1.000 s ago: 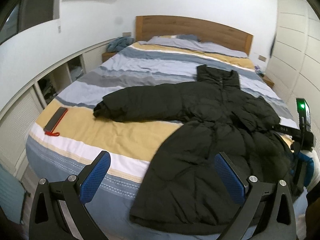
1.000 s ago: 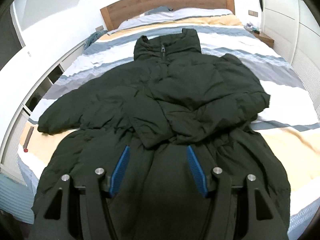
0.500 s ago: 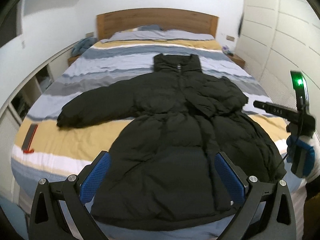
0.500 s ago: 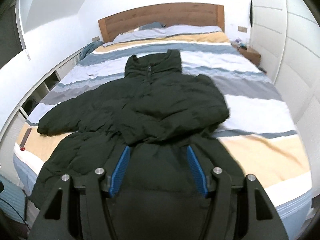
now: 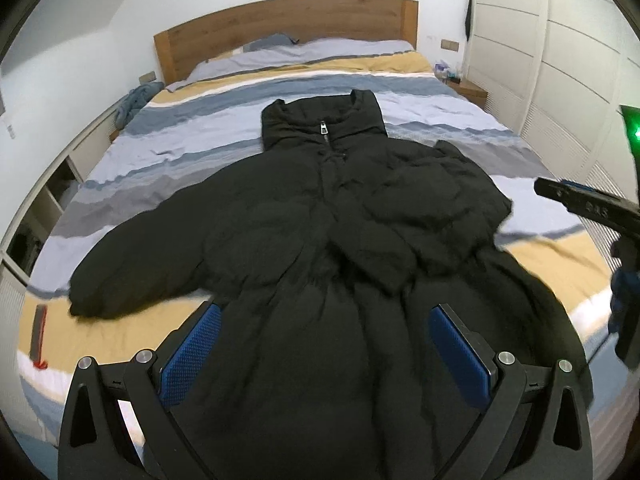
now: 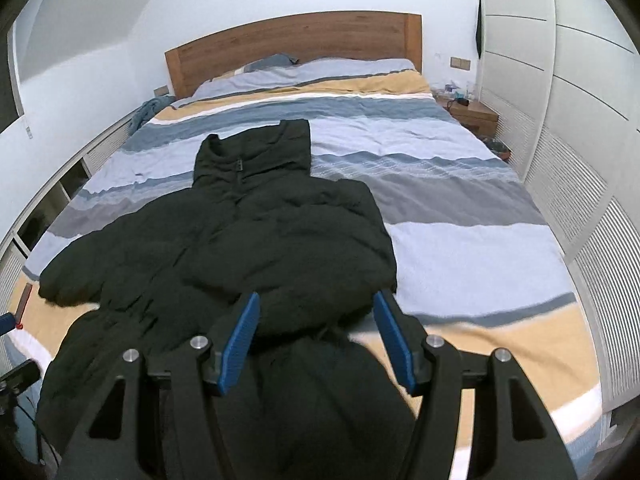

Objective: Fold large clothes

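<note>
One black puffer coat (image 5: 320,240) lies front-up on the striped bed (image 5: 420,120), collar toward the one wooden headboard (image 5: 288,28). It lies ahead of and beneath both your grippers. One sleeve stretches out to your left; the other is folded across the chest. Your left gripper (image 5: 324,354) is spread wide, gripping nothing. Your right gripper (image 6: 316,338) is likewise spread, empty, above the folded sleeve's cuff. One nightstand (image 6: 472,114) carries small items too small to identify.

The black coat's (image 5: 320,264) near hem is cut off behind the claw frames at both pictures' lower edges. Its right sleeve (image 6: 320,280) lies folded, cuff hidden. Nightstand (image 6: 472,114) clutter is too small to tell.
</note>
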Motion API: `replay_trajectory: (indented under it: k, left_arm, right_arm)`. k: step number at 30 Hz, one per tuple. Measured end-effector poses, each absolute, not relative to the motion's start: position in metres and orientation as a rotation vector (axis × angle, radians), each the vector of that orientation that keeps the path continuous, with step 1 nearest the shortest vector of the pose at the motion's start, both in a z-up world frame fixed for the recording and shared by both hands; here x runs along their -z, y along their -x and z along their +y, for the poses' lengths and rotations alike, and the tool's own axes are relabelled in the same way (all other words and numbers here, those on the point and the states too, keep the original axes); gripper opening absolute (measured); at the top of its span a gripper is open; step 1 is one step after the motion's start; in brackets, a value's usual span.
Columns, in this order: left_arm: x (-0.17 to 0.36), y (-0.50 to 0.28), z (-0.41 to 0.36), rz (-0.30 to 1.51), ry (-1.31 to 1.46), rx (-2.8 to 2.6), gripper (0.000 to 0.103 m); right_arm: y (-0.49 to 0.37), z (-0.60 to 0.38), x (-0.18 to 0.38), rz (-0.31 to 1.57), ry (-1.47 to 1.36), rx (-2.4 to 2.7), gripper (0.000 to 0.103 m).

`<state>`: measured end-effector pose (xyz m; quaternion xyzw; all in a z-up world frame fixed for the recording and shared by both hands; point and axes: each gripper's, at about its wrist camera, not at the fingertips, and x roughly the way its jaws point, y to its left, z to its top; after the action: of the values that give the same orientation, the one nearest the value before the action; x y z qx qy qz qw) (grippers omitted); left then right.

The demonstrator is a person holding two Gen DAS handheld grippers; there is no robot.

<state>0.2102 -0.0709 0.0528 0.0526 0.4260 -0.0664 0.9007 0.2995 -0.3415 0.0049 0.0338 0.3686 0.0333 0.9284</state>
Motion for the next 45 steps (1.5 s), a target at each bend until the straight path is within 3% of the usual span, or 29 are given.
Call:
replay_trajectory:
  k: [10, 19, 26, 31, 35, 40, 45]
  left_arm:
    - [0.013, -0.343, -0.128, 0.893, -0.013, 0.105, 0.102]
    - [0.094, -0.367, -0.104, 1.035, -0.046, -0.037, 0.103]
    - [0.084, -0.35, -0.08, 1.026, -0.056, -0.102, 0.102]
    - [0.053, -0.339, -0.085, 0.914, -0.048, -0.089, 0.102]
    - [0.058, -0.343, -0.104, 0.945, -0.081, -0.013, 0.102]
    - [0.082, -0.334, -0.105, 1.02, -0.153, -0.018, 0.102]
    - [0.054, -0.304, -0.087, 0.936, -0.135, -0.042, 0.102]
  right_arm:
    - [-0.396, -0.332, 0.044, 0.783, -0.075, -0.138, 0.058]
    - [-0.421, -0.316, 0.108, 0.846, -0.076, -0.197, 0.058]
    - [-0.412, -0.324, 0.118, 0.867, -0.053, -0.19, 0.058]
    - [-0.393, -0.335, 0.096, 0.837, -0.016, -0.088, 0.058]
    - [-0.381, -0.322, 0.085, 0.819, -0.027, -0.139, 0.058]
    - [-0.379, -0.306, 0.11, 0.9, -0.038, -0.161, 0.058]
    - [-0.354, -0.315, 0.115, 0.932, -0.089, -0.123, 0.058]
